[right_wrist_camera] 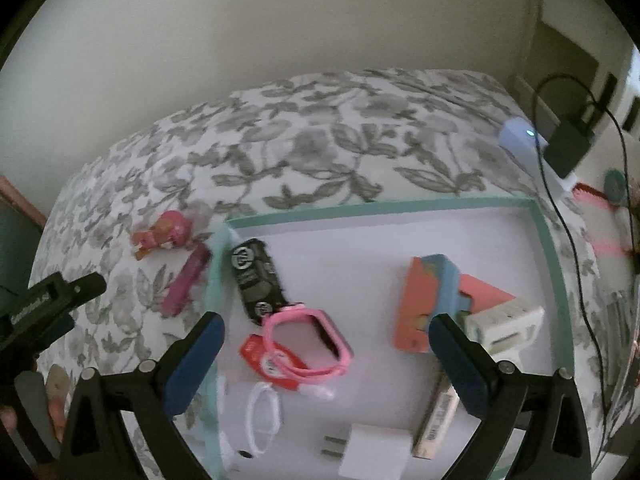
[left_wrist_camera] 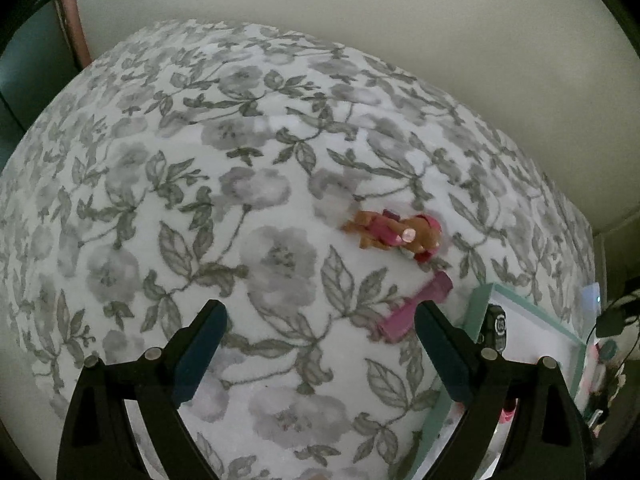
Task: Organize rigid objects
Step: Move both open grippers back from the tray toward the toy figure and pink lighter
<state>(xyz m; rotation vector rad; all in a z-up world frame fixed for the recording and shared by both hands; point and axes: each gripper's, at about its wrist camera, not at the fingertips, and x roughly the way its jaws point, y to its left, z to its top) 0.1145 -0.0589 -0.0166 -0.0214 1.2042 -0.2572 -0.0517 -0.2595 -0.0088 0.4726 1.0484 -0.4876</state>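
1. Floral-printed bedding (left_wrist_camera: 256,184) in grey and white covers the surface, with a plain pale wall behind it.
2. On the bedding sits a shallow white tray with a mint-green rim (right_wrist_camera: 384,205), seen almost whole in the right wrist view.
3. Right gripper (right_wrist_camera: 326,354): the jaws stand spread wide with nothing gripped, hovering over the tray above a pink watch (right_wrist_camera: 308,344) that lies on a red packet (right_wrist_camera: 256,354).
4. Inside the tray, a black packet (right_wrist_camera: 256,280) lies against the left rim, an orange and blue box (right_wrist_camera: 424,300) sits toward the right, and a white plug adapter (right_wrist_camera: 372,450) lies near the lower edge. A white power strip (right_wrist_camera: 506,322) rests just beside the box.
5. Left gripper (left_wrist_camera: 320,354): the jaws are spread wide and empty over bare bedding.
6. Outside the tray on the bedding, a small brown and pink toy figure (left_wrist_camera: 394,234) lies on its side, and a magenta stick-shaped object (left_wrist_camera: 416,306) lies near it, just beside the tray's left rim and the left gripper's right finger.
7. Off the bed's far corner, a black cable (right_wrist_camera: 560,208) trails from a dark adapter.
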